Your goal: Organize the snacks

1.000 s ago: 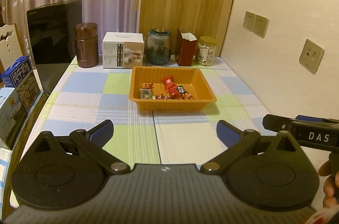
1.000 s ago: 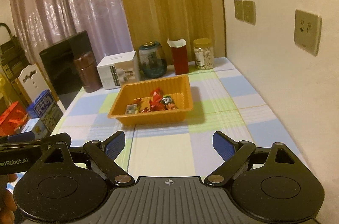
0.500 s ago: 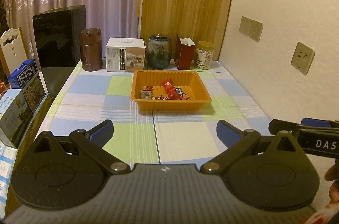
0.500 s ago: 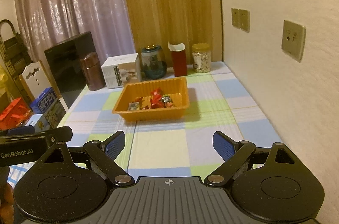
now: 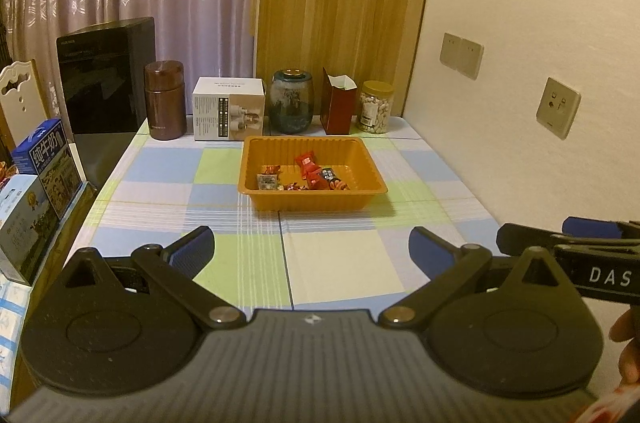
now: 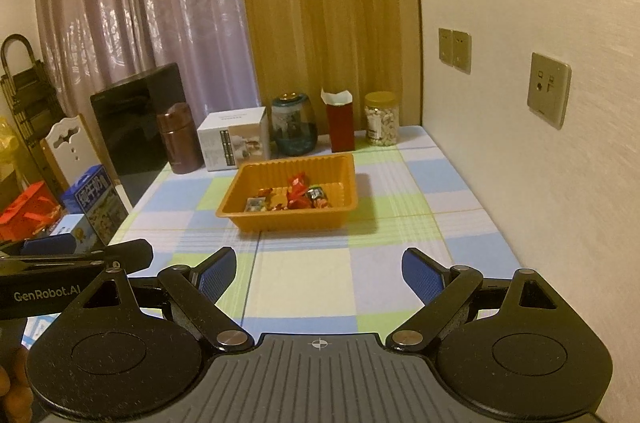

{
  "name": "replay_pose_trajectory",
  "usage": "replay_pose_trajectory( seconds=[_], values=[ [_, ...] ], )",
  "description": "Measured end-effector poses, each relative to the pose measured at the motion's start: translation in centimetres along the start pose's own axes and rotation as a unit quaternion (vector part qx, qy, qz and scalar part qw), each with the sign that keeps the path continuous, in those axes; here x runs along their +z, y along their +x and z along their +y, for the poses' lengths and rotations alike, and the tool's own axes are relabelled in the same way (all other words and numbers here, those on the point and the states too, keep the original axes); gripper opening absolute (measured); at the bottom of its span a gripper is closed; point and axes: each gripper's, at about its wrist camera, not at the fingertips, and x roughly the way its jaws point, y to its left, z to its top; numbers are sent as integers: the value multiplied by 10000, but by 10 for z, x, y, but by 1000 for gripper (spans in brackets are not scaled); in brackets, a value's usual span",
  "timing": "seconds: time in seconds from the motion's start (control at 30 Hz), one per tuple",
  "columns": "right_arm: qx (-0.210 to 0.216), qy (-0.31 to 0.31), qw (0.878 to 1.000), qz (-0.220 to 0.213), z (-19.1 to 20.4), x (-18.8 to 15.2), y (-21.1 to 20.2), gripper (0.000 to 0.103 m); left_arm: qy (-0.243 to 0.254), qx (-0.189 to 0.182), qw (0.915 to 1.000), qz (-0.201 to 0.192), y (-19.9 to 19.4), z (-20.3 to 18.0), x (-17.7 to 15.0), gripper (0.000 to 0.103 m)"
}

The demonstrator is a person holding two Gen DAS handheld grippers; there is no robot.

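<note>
Left gripper [image 5: 310, 249]: jaws stand wide apart, nothing between the pads; only bare checked cloth shows in the gap.
Right gripper [image 6: 318, 271]: jaws likewise spread wide and empty; it also appears at the right edge of the left wrist view, level with the left unit.
Orange tray [image 5: 370, 165]: sits on the surface straight ahead of both sets of jaws, well apart from them, upright and level.
Snacks [image 5: 308, 175]: a small cluster of wrapped pieces, mostly red, lying in the near half of the tray; the far half is bare. Exact count cannot be told.
Surface [image 5: 172, 183]: between the jaws and the tray no loose snack is visible on the cloth.
Back row: brown flask [image 5: 165, 99], white box [image 5: 229, 109], glass jar [image 5: 291, 101], red carton [image 5: 338, 107] and nut jar [image 5: 376, 107] stand in line beyond the tray, near its far rim but not touching it.
Work done, as judged: every visible wrapped snack is already inside the tray.
Work left, as judged: little or nothing in view; whether the back-row containers count as snacks to be sorted cannot be told.
Current step, as judged: both grippers idle, clear of the tray, consistent with a finished placing.
</note>
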Motion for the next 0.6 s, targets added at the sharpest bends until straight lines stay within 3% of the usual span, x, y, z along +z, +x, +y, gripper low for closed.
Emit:
replay_pose_trajectory(
  seconds=[0.6],
  values=[
    [-12, 37, 10000, 16, 0, -3, 1, 89, -29, -19, 10000, 47, 1, 1, -1, 103]
  ],
)
